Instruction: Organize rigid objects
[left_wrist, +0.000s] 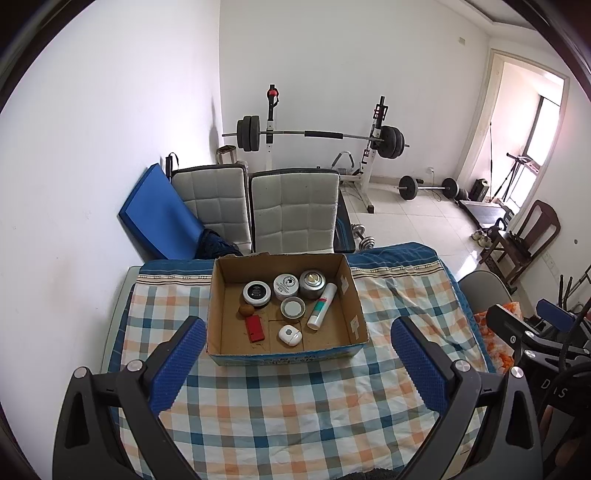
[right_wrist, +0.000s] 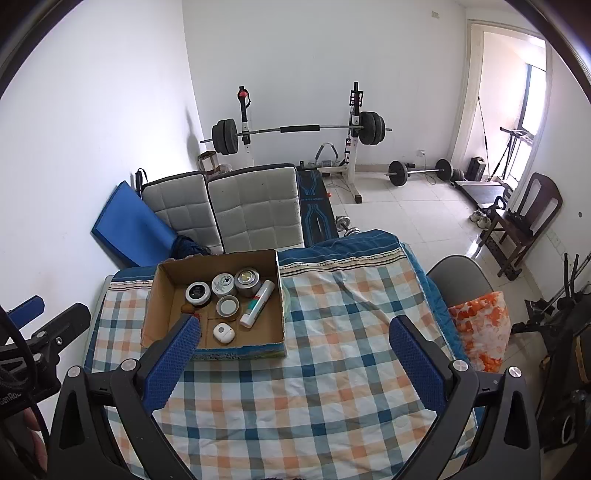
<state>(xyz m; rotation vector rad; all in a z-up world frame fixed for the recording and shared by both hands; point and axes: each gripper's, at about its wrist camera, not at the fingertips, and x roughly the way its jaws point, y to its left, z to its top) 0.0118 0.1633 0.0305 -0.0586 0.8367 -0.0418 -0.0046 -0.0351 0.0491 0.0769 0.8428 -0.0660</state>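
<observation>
An open cardboard box stands at the far side of the checked tablecloth. Inside lie a black-lidded jar, a white tin, a metal tin, a small round lid, a white tube, a red block, a brown ball and a white oval case. My left gripper is open and empty, in front of the box. My right gripper is open and empty, right of the box.
Two white padded chairs stand behind the table, beside a blue mat. A barbell rack is at the back wall. A grey chair with an orange cushion is at the table's right edge.
</observation>
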